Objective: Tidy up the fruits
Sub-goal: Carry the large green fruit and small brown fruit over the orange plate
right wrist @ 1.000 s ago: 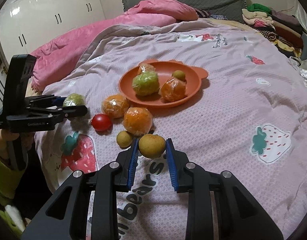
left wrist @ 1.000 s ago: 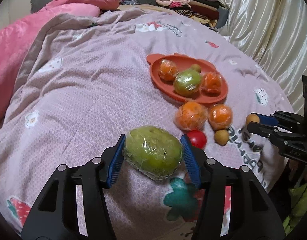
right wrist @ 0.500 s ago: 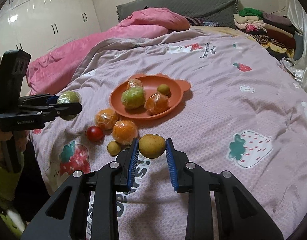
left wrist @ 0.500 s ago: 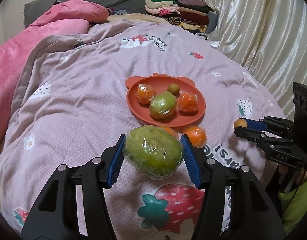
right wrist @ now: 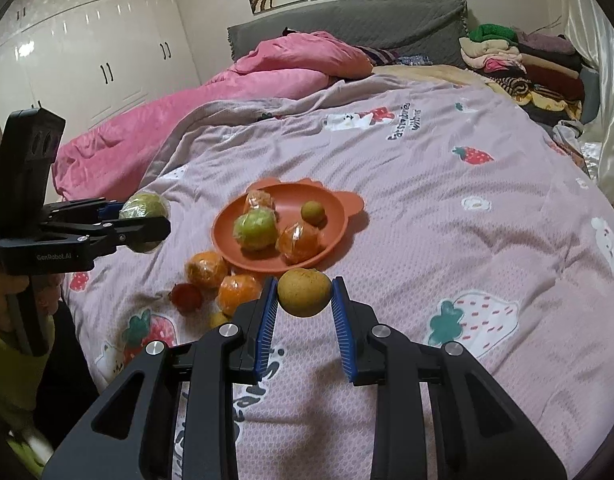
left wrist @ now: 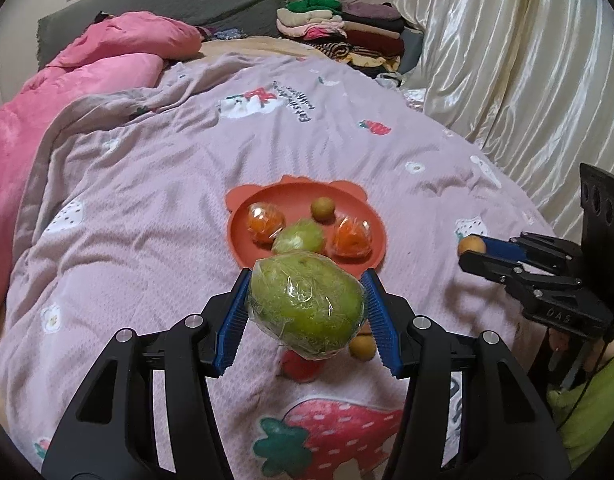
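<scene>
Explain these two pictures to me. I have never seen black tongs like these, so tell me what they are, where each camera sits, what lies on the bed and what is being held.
There is no robot here. A person holds a black two-finger gripper in each hand, and each gripper carries a wide-angle camera looking along its fingers. So each picture shows its own jaws at the bottom and the other gripper off to the side.

In the left wrist view, the left gripper is shut on a big green fruit in plastic wrap. In the right wrist view, the right gripper is shut on a small brown fruit.

On the quilt sits an orange plate with two wrapped oranges, a wrapped green fruit and a small brown one. Beside it lie two more wrapped oranges, a tomato and a small yellowish fruit.
</scene>
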`<state>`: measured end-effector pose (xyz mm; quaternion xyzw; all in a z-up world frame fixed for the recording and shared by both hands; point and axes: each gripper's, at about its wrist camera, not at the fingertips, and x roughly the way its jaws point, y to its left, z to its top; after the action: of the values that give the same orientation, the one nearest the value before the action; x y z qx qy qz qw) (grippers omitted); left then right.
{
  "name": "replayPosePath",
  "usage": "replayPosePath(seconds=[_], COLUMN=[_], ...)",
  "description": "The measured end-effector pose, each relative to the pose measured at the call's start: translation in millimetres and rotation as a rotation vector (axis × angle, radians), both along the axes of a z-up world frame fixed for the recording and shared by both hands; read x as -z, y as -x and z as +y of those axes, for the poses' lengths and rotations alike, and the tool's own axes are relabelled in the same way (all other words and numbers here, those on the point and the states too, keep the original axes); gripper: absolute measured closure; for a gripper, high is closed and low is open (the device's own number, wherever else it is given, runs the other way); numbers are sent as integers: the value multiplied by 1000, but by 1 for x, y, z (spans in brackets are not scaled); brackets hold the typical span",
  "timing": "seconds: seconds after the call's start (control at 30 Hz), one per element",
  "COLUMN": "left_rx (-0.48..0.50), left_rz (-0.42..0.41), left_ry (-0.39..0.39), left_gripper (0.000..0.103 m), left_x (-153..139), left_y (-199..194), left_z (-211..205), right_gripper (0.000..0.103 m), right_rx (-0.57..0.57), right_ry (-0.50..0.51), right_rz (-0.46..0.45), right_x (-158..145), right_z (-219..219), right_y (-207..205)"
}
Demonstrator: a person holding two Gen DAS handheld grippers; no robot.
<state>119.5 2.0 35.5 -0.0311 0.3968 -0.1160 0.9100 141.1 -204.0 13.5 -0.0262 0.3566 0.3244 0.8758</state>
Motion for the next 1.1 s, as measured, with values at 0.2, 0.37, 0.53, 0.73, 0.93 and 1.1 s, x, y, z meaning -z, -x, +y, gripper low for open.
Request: replayPosePath(seconds=[0.2,0.37,0.53,0.73,0.93,1.1], left_rx=[15,23,36,47,55,60], left_rz=[-16,-20,-28,-37,-41,-22], left_ry=[-16,-29,-33,-28,-28,-30], left_gripper=[56,56,56,56,56,56], left_x=[-9,-11,-13,-13,-10,-1], left_y=[-8,-17,-22,-37,-48,-58], left_z=[-6,-7,-8,-5,1,7], right_gripper=[77,77,77,77,77,77], right_rx=[-8,-12,-9,3,17,20], right_ry=[2,7,18,36,54,65], right_rz=[-15,-31,-47,-58,-68,-59], right_x=[-8,-16,-23,-29,-34,-32], right_z=[4,6,9,12,16,21], right_y=[-6,-13,-20,-31,-44,-53])
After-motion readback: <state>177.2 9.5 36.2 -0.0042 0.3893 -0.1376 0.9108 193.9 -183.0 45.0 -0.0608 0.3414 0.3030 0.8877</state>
